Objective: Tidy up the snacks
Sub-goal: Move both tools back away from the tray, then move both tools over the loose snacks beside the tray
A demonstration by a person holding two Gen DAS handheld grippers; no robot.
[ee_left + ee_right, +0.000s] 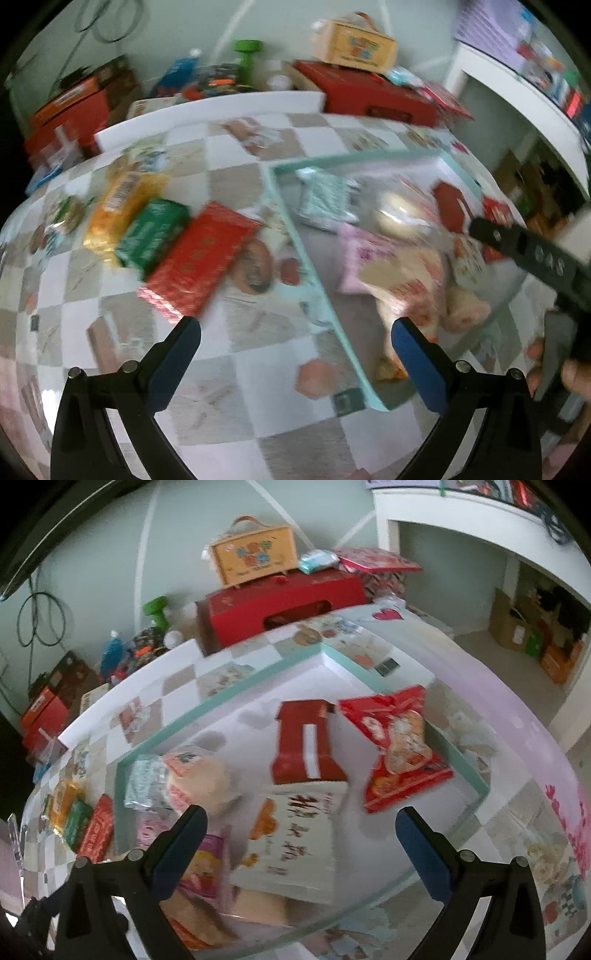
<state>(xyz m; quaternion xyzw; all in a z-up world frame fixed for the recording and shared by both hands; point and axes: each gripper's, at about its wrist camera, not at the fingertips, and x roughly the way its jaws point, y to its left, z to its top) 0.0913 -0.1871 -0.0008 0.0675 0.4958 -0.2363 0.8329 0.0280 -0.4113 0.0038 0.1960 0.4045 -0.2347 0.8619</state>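
My left tongs point(295, 354) are spread wide and empty above the checkered bench point(236, 398), at the near edge of the glass tray point(314, 280). My right tongs point(301, 843) are wide too, holding nothing, over the tray's contents. Inside lie a white pack point(295, 842), a red bag point(395, 749), a dark red pack point(306, 738) and a pink pack point(364, 254). Left of the tray, on the bench, a red box point(201, 258), green box point(153, 232) and yellow pack point(118, 206) lie side by side. Both views are blurred.
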